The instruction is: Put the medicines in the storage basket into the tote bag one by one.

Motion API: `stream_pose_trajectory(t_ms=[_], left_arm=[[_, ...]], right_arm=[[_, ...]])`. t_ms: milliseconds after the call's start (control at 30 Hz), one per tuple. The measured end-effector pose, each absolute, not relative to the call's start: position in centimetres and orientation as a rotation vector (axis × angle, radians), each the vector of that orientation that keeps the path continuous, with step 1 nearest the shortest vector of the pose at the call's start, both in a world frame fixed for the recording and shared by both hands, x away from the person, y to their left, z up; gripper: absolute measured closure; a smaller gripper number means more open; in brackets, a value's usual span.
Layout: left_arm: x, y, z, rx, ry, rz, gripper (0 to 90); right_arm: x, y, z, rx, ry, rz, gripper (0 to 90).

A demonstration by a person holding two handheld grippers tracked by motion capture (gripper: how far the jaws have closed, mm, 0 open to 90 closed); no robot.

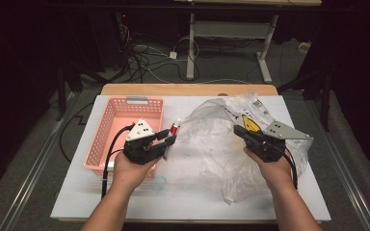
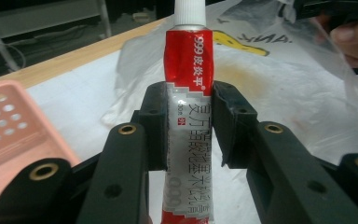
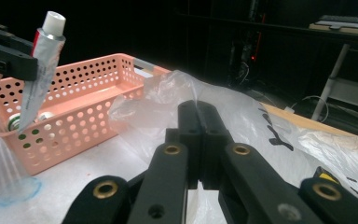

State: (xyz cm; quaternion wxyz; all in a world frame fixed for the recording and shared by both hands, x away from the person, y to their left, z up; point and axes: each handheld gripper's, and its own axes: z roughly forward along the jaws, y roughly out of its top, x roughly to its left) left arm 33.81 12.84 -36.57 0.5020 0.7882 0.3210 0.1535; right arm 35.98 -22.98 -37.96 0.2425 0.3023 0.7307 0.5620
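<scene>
My left gripper (image 1: 169,140) is shut on a red-and-silver ointment tube (image 1: 174,129) with a white cap, between the pink basket (image 1: 107,139) and the clear plastic bag (image 1: 212,139). In the left gripper view the pads clamp the tube (image 2: 186,93) at its middle, cap pointing away. My right gripper (image 1: 241,132) is shut on the bag's film at the right. In the right gripper view the jaws (image 3: 199,116) meet with the film (image 3: 261,130) pinched at their tips; the tube (image 3: 42,70) hangs tilted by the basket (image 3: 74,107).
A white board (image 1: 77,192) covers the table top. A small clear round thing with a blue rim (image 1: 160,183) lies near the basket's front corner. Something small and round (image 3: 14,122) lies inside the basket. Cables and desk legs stand on the floor beyond.
</scene>
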Motion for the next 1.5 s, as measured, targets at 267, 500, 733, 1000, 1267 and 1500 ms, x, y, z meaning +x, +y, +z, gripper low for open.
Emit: stream_pose_trajectory(t_ms=[267,500,733,1000,1267,1500], left_arm=[[33.4,11.3,-37.1,1.921,0.726,0.346,66.2],[33.2,9.9,-38.1,1.932,0.702,0.327,66.2],[33.4,8.5,-38.8,1.961,0.684,0.312,66.2],[34.1,6.5,-39.1,1.978,0.661,0.303,66.1],[34.7,4.4,-40.0,2.0,0.656,0.294,66.2],[35.5,2.9,-41.1,2.019,0.666,0.282,66.2]], right_arm=[[36.0,-23.0,-38.0,0.83,1.999,1.537,90.0],[36.0,-22.8,-38.0,0.822,2.005,1.531,90.0],[35.9,-22.7,-38.1,0.813,2.009,1.532,90.0],[35.7,-22.4,-37.8,0.793,2.006,1.545,90.0],[35.4,-22.3,-37.5,0.788,2.003,1.559,90.0],[35.3,-22.5,-37.3,0.787,1.996,1.571,90.0]])
